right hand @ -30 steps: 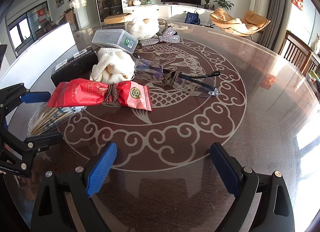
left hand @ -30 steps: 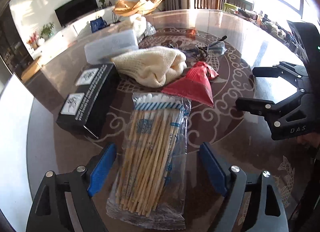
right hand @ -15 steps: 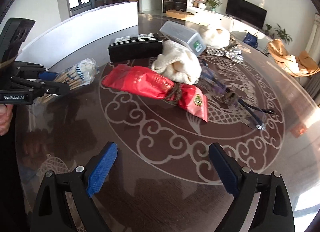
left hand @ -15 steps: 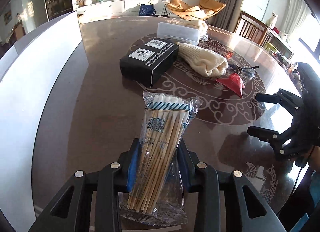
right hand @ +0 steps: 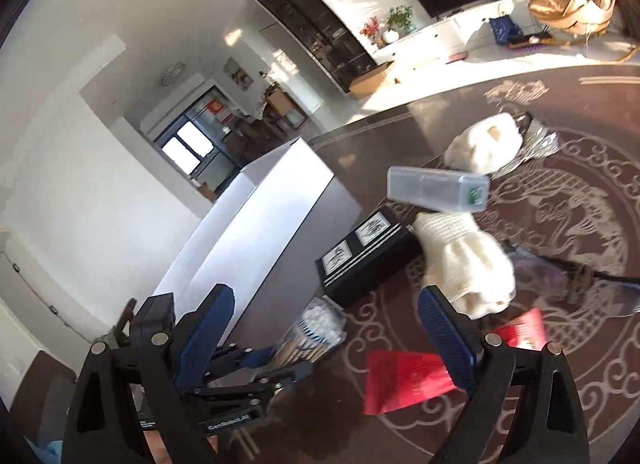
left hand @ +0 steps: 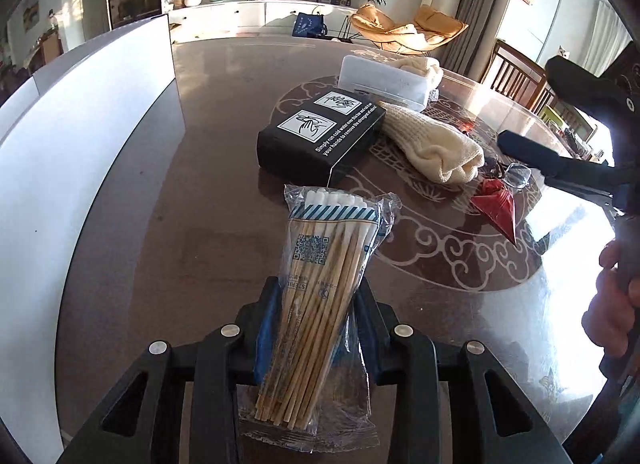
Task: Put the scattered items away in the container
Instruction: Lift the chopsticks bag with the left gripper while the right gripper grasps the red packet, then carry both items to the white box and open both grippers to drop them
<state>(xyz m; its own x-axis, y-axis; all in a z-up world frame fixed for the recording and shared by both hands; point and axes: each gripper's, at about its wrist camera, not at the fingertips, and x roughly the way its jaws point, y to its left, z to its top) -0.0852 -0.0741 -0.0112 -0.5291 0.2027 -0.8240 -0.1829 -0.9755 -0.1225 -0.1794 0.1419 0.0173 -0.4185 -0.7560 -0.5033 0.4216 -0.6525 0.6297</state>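
**Swabs clenched in the left tool beside the white container**

Swabs, a clear packet of wooden-stemmed cotton ones [left hand: 324, 288], are sitting between the blue pads of the left tool [left hand: 316, 324], which is gripping the packet around its lower half; the cotton tips are pointing away from the camera and the packet's loose bottom end is hanging out behind the pads. In the right wrist view the same left tool [right hand: 256, 368] is showing at the lower left with the packet [right hand: 316, 328] sticking out of it over the brown patterned table [left hand: 224, 184].

The white container [left hand: 92, 136] is standing at the left of the table, its tall wall just beside the held packet. Its inside is hidden in the left wrist view, and in the right wrist view [right hand: 256, 224] only bare white walls are showing, so its contents cannot be told.

The right tool [right hand: 332, 340] is standing released, its blue pads well apart with nothing between them, held by a hand [left hand: 612, 304] at the right edge.

Lying scattered on the table are a black box [left hand: 320, 140], a cream knitted cloth [left hand: 436, 148] touching it, a translucent plastic case [left hand: 384, 78], a red wrapper [left hand: 498, 208] and a pair of glasses [right hand: 568, 276].
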